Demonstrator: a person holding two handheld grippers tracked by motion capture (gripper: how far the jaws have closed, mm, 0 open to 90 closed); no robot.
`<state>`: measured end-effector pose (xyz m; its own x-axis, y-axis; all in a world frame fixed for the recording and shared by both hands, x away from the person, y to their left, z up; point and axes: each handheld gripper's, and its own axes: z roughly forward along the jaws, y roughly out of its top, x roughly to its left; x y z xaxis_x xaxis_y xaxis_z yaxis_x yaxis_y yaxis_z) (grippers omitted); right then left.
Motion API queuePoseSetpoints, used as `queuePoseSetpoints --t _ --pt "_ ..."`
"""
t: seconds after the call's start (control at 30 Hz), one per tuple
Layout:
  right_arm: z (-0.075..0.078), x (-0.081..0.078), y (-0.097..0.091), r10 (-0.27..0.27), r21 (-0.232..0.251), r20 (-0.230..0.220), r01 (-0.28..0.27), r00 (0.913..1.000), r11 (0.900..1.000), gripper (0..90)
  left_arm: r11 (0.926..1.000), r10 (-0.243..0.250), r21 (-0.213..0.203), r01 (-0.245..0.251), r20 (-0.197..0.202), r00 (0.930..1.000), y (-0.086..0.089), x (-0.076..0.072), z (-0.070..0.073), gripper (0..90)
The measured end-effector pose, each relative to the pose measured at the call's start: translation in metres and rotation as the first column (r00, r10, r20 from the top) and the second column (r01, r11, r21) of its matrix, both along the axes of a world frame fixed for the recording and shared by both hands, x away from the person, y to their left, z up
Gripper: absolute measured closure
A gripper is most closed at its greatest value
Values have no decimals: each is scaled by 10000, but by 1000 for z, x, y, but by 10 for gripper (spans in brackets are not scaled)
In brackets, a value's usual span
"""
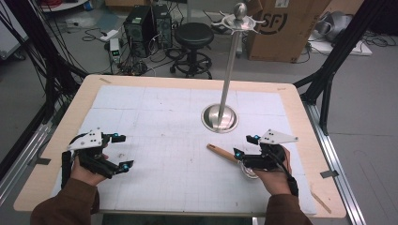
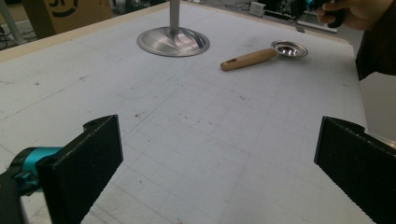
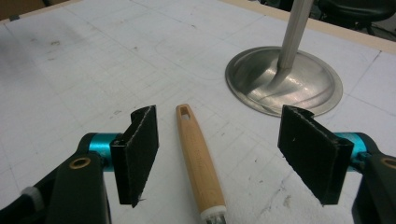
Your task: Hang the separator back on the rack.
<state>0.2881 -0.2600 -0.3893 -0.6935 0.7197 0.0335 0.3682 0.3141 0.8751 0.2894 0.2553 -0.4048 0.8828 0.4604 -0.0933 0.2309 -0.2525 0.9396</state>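
Spoon [image 2: 261, 54] first: it lies flat on the white mat [image 1: 159, 154] toward the table's right edge, its wooden handle [image 3: 198, 163] pointing at the mat's middle and its metal bowl [image 2: 289, 49] toward the person, near the base [image 1: 219, 117] of the steel stand [image 1: 230, 70].

The right gripper [image 3: 217, 156] hovers just over the handle, jaws spread wide with the handle between them but nearer one jaw, touching neither. To do this grasp well, it seems best to shift sideways until the handle sits midway, drop until the pads nearly meet the mat, then close squarely across the wood, well short of the hole at its tip. A skewed close would likely roll the round handle out.

The left gripper [image 2: 217, 161] waits wide open and empty near the table's left edge, well apart from the spoon.
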Motion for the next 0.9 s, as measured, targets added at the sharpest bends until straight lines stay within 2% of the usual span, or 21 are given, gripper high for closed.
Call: queuePoseSetpoints --t 0.27,0.37,0.47,0.53,0.67,0.73,0.9 --pt "0 -1 3 27 -102 -110 -28 9999 9999 285 10000 56 -19 -56 -17 10000 1 2 0 17" --pt "0 0 5 120 -394 -74 -123 9999 9991 285 10000 78 50 -78 24 10000 0 2 1 17" --pt "-1 1 7 171 -511 -290 -185 9994 9985 280 9999 46 127 -47 27 10000 -1 0 2 16" --pt "-4 5 8 249 -595 -596 -285 9979 9978 276 9999 67 142 -68 41 10000 -1 0 2 17" --pt "-8 12 12 302 -1052 -1024 -410 9943 9936 275 9998 58 164 -58 28 10000 -1 -1 2 17" --pt "-8 14 15 317 -1343 -1088 -463 9936 9899 275 9998 50 203 -50 21 10000 -1 0 1 17" --pt "-8 18 15 435 -1706 -1318 -659 9903 9831 274 9997 37 231 -38 9 10000 -2 -1 1 17"
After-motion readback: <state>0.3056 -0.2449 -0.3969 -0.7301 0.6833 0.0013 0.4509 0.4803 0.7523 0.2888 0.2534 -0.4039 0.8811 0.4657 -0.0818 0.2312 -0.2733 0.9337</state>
